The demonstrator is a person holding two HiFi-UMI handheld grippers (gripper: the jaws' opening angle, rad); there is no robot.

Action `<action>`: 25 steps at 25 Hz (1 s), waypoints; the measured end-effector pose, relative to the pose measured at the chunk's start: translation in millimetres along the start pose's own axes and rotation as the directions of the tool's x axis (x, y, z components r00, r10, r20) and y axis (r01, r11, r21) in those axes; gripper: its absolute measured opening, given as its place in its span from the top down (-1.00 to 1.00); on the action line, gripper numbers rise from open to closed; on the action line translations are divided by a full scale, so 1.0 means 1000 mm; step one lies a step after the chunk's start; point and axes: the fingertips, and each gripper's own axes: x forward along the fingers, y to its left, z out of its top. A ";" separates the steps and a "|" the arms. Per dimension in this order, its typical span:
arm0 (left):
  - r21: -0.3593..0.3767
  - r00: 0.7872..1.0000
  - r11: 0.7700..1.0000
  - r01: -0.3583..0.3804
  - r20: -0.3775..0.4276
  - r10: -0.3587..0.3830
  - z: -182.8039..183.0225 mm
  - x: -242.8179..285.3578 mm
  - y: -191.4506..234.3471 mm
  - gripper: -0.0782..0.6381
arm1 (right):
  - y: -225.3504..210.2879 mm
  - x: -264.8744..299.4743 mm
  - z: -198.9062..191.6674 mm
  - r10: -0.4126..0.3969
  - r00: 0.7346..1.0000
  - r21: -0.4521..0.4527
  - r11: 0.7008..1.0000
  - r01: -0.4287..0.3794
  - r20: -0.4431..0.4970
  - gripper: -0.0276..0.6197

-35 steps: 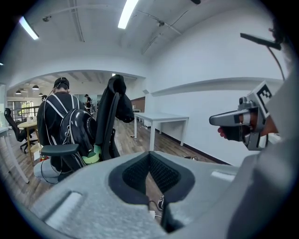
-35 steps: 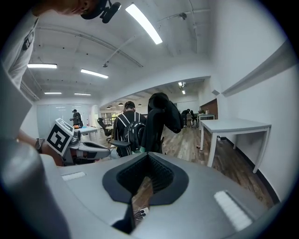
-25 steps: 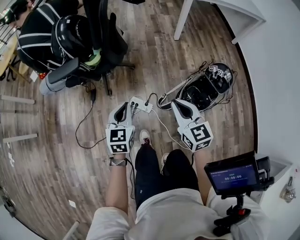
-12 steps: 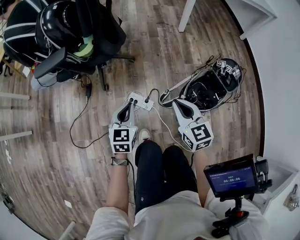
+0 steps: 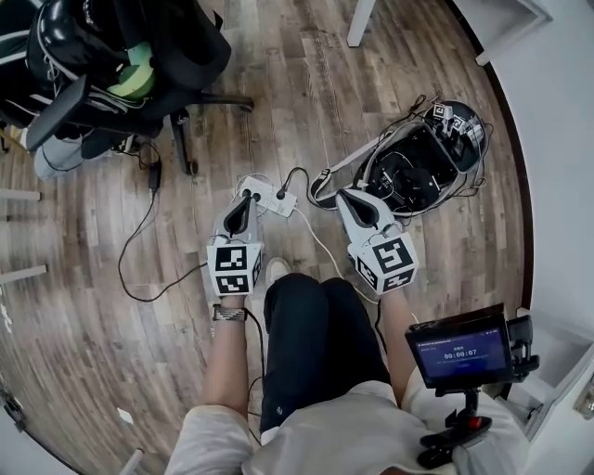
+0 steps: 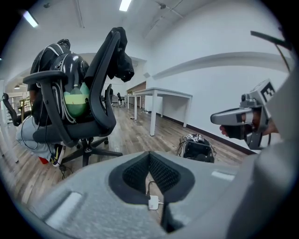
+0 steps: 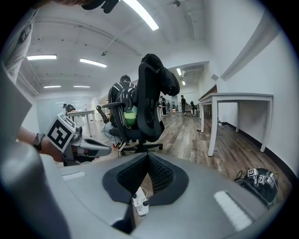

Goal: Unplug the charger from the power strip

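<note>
**Q:** Where is the charger?

**A:** The charger (image 5: 280, 194) is a black plug with a black cord. It sits plugged into the white power strip (image 5: 267, 198) on the wood floor (image 5: 297, 102), at 12 o'clock from you.

**Q:** And my grippers?

**A:** Your left gripper (image 5: 249, 198) is closed and empty, its tip at the strip's 9 o'clock end. Your right gripper (image 5: 345, 197) is also closed and empty, apart from the strip at its 3 o'clock.

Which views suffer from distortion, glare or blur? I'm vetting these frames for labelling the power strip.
Head view: strong fisheye bows the floorboards at the edges, yet the power strip is sharp and evenly lit. Left gripper view: black round vignette, soft foreground; the strip shows only tiny past the jaws. Right gripper view: same vignette, and the ceiling lights are blown out.
</note>
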 end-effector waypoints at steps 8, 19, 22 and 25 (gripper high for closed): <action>-0.004 0.999 1.000 0.010 -0.035 -0.010 -0.086 0.034 0.008 0.77 | 0.003 0.031 -0.079 0.011 1.000 0.016 1.000 -0.011 0.002 0.91; 0.006 1.000 1.000 0.014 -0.001 -0.014 -0.151 0.056 0.016 0.78 | 0.007 0.059 -0.145 0.018 0.999 0.043 0.999 -0.019 0.027 0.91; 0.003 1.000 1.000 0.009 0.010 -0.009 -0.162 0.060 0.015 0.77 | 0.007 0.063 -0.161 0.018 1.000 0.053 0.998 -0.019 0.021 0.91; -0.003 1.000 1.000 0.002 0.017 -0.002 -0.172 0.062 0.013 0.77 | 0.006 0.065 -0.172 0.032 0.999 0.060 0.998 -0.033 0.021 0.91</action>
